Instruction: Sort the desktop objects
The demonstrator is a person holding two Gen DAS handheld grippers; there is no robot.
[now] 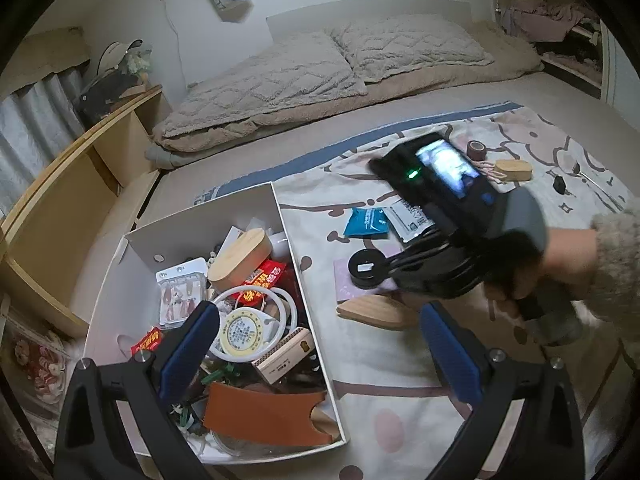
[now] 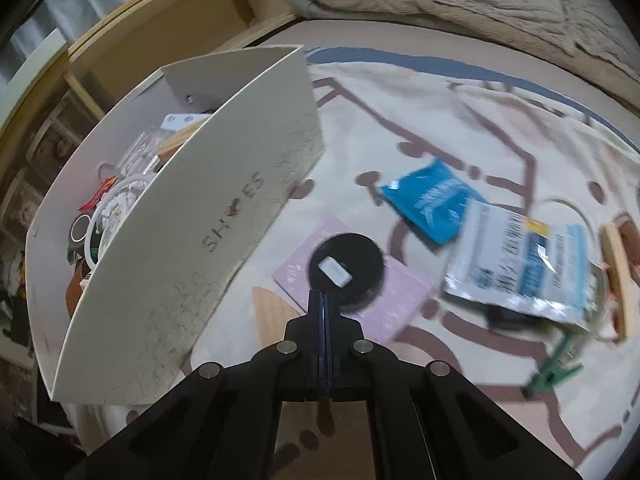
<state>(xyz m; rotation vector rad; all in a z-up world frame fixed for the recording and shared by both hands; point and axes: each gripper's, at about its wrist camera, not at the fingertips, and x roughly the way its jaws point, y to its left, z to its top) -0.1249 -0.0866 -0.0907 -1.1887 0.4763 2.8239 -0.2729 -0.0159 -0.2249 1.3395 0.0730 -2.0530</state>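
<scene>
A white shoe box on the patterned blanket holds several items, among them a wooden oval case and a brown leather piece. My left gripper hangs open above the box's right wall, its blue pads wide apart with nothing between them. My right gripper, in a person's hand, is shut on the edge of a black round disc with a white label. The disc is just above a pink card, right of the box.
A blue packet, a white printed packet and a flat wooden piece lie on the blanket. Farther off are a wooden oval case, a tape roll and a green clip. Pillows and a shelf stand beyond.
</scene>
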